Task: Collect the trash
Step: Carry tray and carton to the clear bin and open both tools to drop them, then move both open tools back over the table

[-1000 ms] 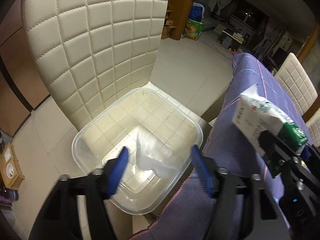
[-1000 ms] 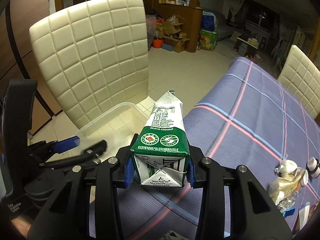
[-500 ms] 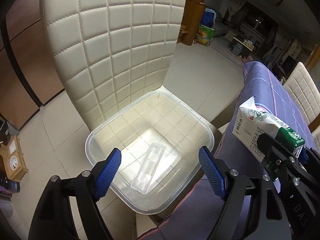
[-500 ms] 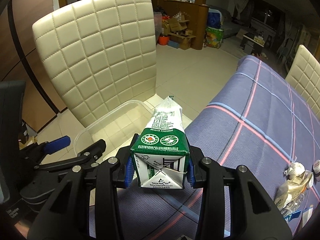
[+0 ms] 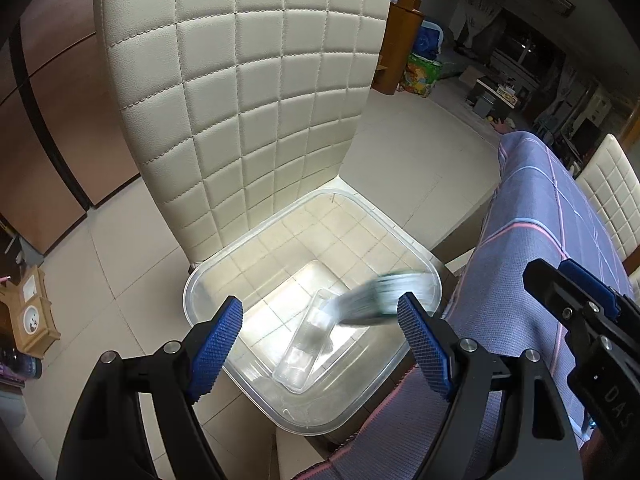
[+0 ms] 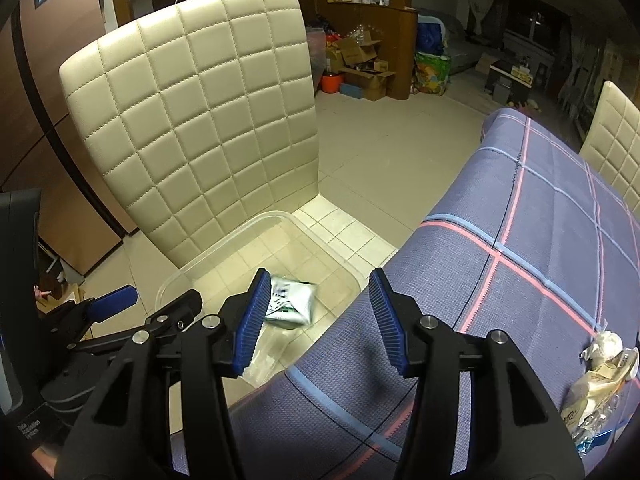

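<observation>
Right wrist view: the right gripper [image 6: 316,316], clamped on the milk carton [image 6: 290,304] half a second ago, now stands wide open and empty. The carton is inside the clear bin [image 5: 420,264], motion-blurred. The left gripper [image 5: 320,344] remains wide open, empty.

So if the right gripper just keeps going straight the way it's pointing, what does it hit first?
Probably the tablecloth's edge, which fills the gap of the open right gripper. Slightly left it would reach the clear bin holding the milk carton. Depth is unclear.
</observation>
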The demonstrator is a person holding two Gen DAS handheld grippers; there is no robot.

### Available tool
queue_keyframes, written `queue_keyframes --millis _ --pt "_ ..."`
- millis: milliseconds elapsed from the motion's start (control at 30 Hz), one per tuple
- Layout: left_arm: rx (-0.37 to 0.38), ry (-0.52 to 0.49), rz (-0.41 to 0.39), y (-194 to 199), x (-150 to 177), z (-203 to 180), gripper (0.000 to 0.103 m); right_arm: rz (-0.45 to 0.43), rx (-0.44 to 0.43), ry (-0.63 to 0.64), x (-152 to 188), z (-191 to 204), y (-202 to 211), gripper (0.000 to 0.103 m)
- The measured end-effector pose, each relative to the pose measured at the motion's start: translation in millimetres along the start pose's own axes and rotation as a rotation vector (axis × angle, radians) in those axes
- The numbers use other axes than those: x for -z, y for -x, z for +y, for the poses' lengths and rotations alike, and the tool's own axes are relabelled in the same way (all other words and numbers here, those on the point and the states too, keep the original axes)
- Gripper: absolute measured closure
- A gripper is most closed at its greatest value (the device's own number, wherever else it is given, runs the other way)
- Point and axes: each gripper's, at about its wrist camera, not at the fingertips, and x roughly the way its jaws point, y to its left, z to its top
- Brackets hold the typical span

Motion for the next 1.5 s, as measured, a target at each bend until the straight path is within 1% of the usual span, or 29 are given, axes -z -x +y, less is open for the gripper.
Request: queue_keyframes --millis 200,467,600,767,933,1100,1300,1367,1500 --pt "0.007 -0.017 -0.004 4 2 -8 0.025 -0.01 0.015 -0.001 3 -2 7 0.05" --pt "0.015 -0.036 -0.02 21 9 -17 0.025 -0.03 0.037 -0.023 10 -9 28 0.05" --pt "0.019 -0.058 -0.04 35 15 -27 0.025 -0.035 0.067 -0.04 20 -19 44 0.05" --pt "0.038 -0.106 -0.045 49 27 -48 0.025 -0.041 0.108 -0.079 37 -39 68 0.05" --pt "0.073 -0.179 -0.047 61 44 -79 0.025 -0.042 0.16 -0.153 66 -75 96 0.049" --pt "0.116 -0.275 -0.04 70 68 -123 0.025 -0.055 0.231 -0.227 100 -112 124 0.048" --pt "0.165 -0.369 -0.016 71 91 -170 0.025 -0.048 0.326 -0.331 140 -166 153 0.047" --pt "0.185 -0.402 0.005 69 98 -186 0.025 -0.047 0.358 -0.374 153 -187 162 0.047" --pt "0.216 -0.465 0.027 67 110 -216 0.025 -0.049 0.385 -0.436 170 -218 173 0.047"
